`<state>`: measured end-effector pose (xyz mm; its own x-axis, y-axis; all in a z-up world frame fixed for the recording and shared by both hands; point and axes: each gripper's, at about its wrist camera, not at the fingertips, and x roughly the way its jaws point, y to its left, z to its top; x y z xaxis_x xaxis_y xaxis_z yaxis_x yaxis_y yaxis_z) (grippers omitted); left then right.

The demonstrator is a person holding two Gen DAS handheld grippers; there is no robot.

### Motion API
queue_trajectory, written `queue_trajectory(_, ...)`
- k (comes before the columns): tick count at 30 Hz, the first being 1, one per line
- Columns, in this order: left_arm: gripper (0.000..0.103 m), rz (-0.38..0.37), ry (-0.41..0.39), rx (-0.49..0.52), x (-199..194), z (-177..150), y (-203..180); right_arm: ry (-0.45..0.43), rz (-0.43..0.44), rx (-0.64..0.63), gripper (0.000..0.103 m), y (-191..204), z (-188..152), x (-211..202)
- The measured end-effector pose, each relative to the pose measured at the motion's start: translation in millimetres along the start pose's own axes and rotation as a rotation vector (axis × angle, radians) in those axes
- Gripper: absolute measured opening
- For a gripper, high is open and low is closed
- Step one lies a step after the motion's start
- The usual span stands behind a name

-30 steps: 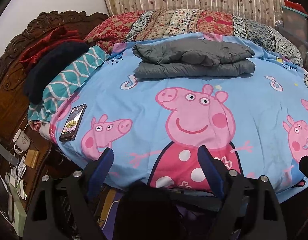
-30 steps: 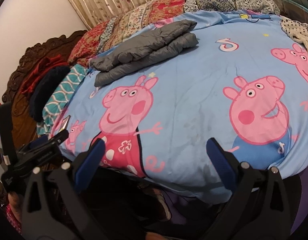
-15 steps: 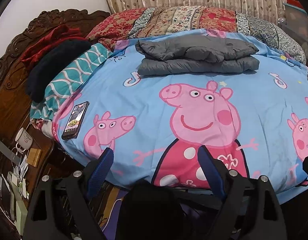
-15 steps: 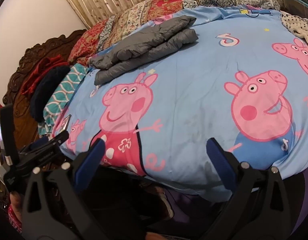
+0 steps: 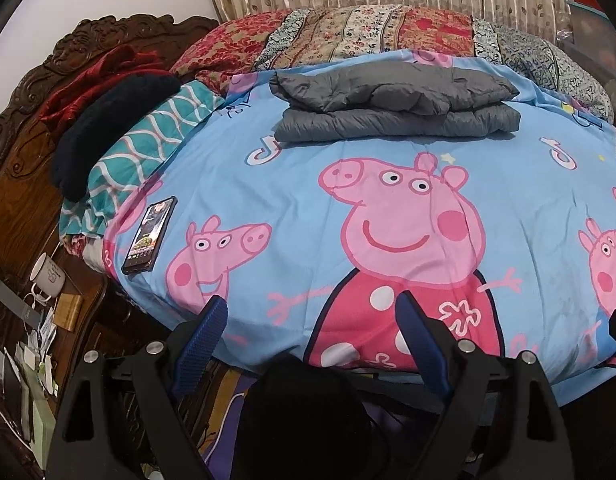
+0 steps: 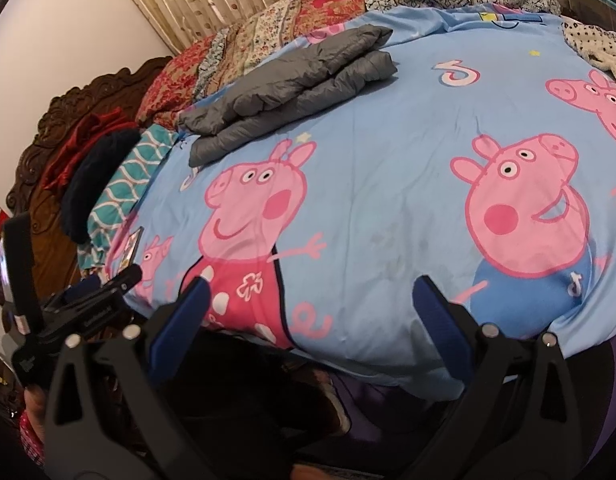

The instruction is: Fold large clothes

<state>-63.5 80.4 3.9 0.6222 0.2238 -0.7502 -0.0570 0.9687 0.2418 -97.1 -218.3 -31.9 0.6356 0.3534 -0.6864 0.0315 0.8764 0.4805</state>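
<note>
A grey padded jacket [image 5: 396, 104] lies folded in a neat stack at the far side of the bed, on the blue cartoon-pig sheet [image 5: 291, 184]. It also shows in the right wrist view [image 6: 291, 84]. My left gripper [image 5: 312, 320] is open and empty, held at the bed's near edge, far from the jacket. My right gripper [image 6: 312, 304] is open and empty, also at the near edge. The left gripper shows at the lower left of the right wrist view [image 6: 99, 292].
A phone [image 5: 149, 236] lies on the sheet's left edge. A teal patterned pillow [image 5: 147, 148] and dark and red clothes [image 5: 107, 120] sit by the carved wooden headboard [image 5: 23, 152]. A mug [image 5: 47, 274] stands on the side table. Patterned quilts [image 5: 368, 36] line the far side.
Both grippers have drifted slightly, so the bed and jacket sit a little lower in the left wrist view. Jacket, phone and jaws are unchanged.
</note>
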Motion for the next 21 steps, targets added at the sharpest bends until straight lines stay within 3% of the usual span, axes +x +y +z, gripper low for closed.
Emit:
queue_trajectory(11,0.102,-0.081,0.074,0.008,7.6,-9.7,-10.1,0.022,-0.003,-0.003,0.096,3.0,-3.2,2.5)
queue_trajectory(21,0.102,-0.111,0.089,0.017,6.6,-13.7,-16.8,0.037,0.002,-0.024,0.096,5.4,-1.1,2.8)
